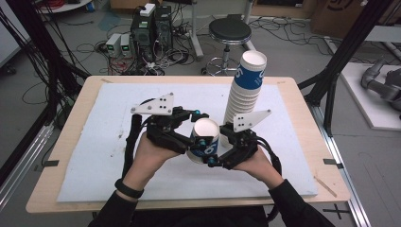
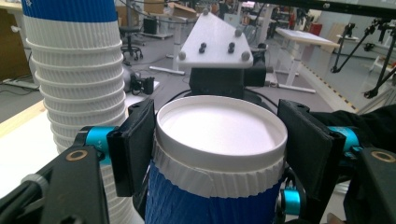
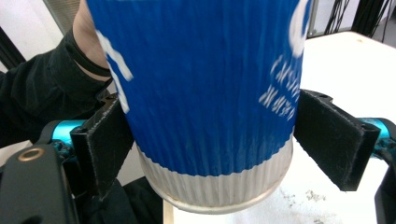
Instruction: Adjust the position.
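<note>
1. A blue-and-white paper cup (image 1: 204,142) sits at the centre of the high view, above the white mat (image 1: 108,156), held between the two grippers with its open mouth facing the camera.
2. White lettering runs down its ribbed blue sleeve; in the right gripper view the cup (image 3: 205,93) shows this print at the right, too blurred to read.
3. The left gripper (image 1: 189,137) is clamped on the cup near its rim; in the left gripper view both black pads press the cup (image 2: 219,154) just under the white lip.
4. The right gripper (image 1: 218,150) stands wide around the cup's base; in the right gripper view its left pad lies against the sleeve and the right pad stands apart, so it has no grip.
5. A tall stack of cups (image 1: 246,85) stands upright just right of centre, upper half of the high view, with a large white mark on the top cup's blue band.
6. A black stool (image 1: 230,33) stands on the floor at the top centre.
</note>
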